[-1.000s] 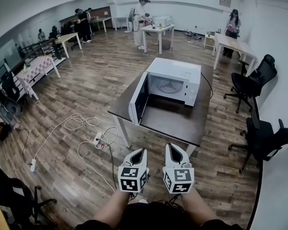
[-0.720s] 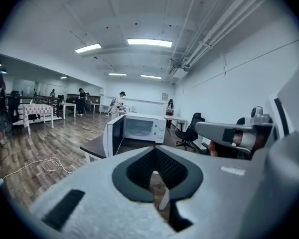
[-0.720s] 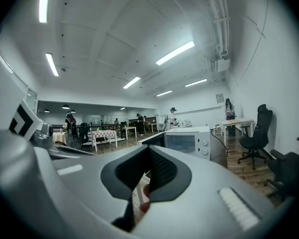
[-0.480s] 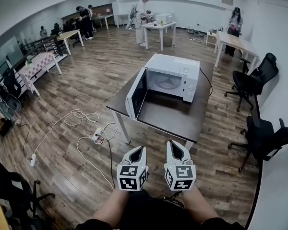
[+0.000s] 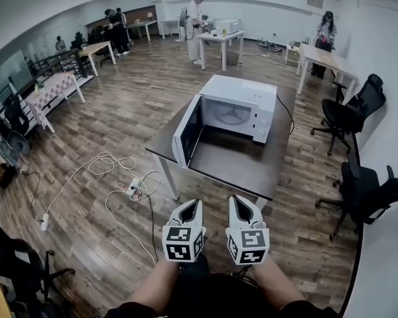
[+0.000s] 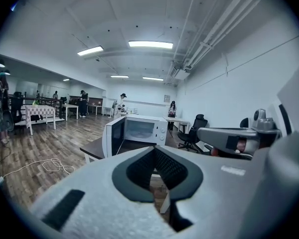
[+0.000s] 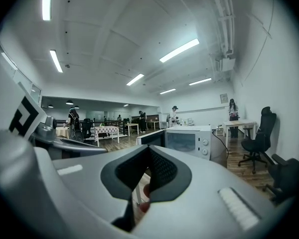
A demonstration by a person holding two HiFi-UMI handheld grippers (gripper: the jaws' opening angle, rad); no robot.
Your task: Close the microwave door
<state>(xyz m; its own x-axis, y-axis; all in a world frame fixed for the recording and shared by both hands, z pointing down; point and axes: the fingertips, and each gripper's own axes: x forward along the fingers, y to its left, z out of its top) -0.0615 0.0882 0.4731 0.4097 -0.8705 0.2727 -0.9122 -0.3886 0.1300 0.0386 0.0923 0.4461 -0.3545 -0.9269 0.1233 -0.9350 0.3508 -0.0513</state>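
- The microwave (image 5: 242, 108) sits at the far end of a dark surface (image 5: 239, 171), with its back near the far edge.
- Its door (image 5: 187, 134) hangs wide open on the left hinge. It stands roughly square to the oven front, and its free edge comes close to the left edge of the surface.
- The stretch of surface in front of the open cavity is bare right up to the near edge.
- Wooden floor (image 5: 305, 237) lies open between that near edge and the two grippers.
- To the left of the surface, a power strip (image 5: 134, 192) and loose white cables lie on the floor.
- To the right, two black office chairs (image 5: 348, 114) stand near the wall, apart from the surface.
- The left gripper (image 5: 190, 209) and right gripper (image 5: 241, 205) are held side by side, low in the head view. They are short of the near edge of the surface and touch nothing.
- Both point ahead toward the microwave and tilt only slightly downward. The forearms reach in from below.
- Each gripper view shows its own jaws clenched together with nothing between them, and the microwave and its open door well beyond the tips.
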